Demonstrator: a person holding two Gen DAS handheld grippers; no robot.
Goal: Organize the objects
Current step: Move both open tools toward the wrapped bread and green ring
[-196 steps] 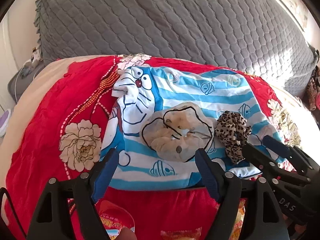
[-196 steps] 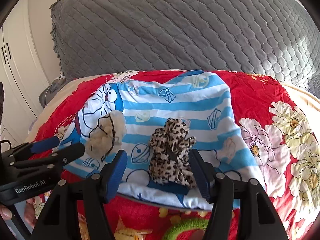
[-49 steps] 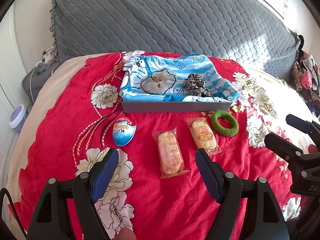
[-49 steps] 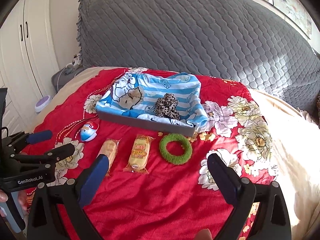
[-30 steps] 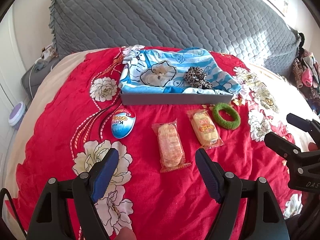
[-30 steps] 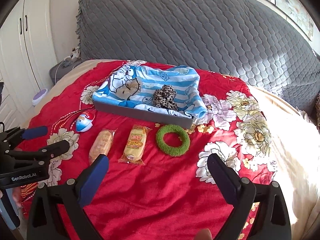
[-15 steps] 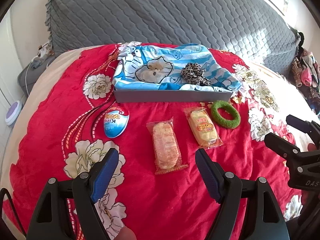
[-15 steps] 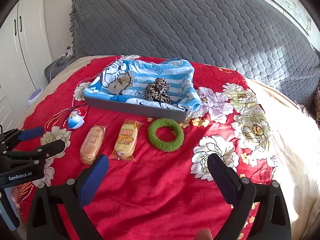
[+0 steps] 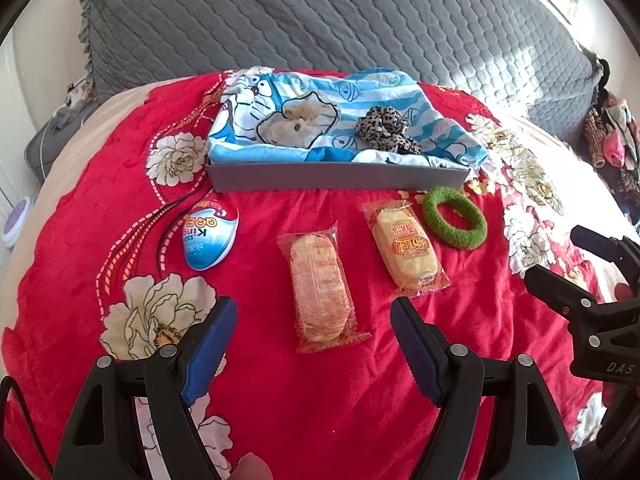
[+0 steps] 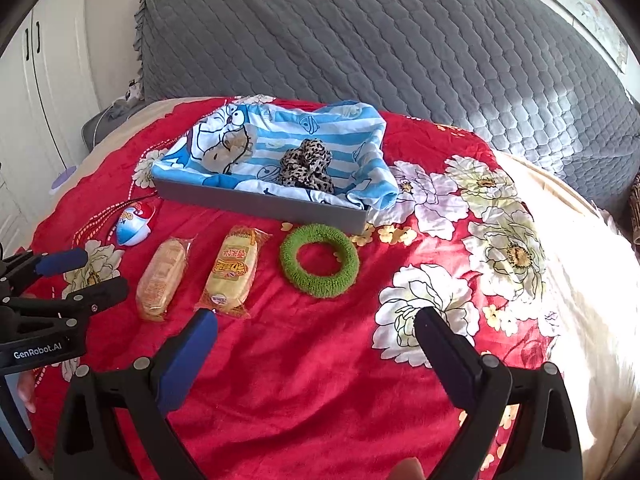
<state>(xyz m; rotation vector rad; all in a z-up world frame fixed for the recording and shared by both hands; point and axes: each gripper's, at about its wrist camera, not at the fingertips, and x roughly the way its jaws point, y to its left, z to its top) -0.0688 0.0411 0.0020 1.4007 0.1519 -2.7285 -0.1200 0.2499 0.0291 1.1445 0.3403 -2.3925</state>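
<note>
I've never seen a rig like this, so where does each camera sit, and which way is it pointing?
Left wrist: on the left gripper, facing along its open fingers at the snacks and tray; the right gripper shows at the right edge.
Right wrist: on the right gripper, also open, facing the green ring; the left gripper shows at the left edge.
Both share the tray, snacks, ring and red blanket.

1. My bed carries a red quilt (image 9: 280,400) with white flowers.
2. Grey quilted headboard (image 10: 360,40) stands behind it.
3. White cupboard (image 10: 36,100) at far left, doors shut.
4. Round purple thing (image 9: 16,222) lies low beside the bed.
5. Clothes pile (image 9: 612,140) sits at the right edge.
</note>
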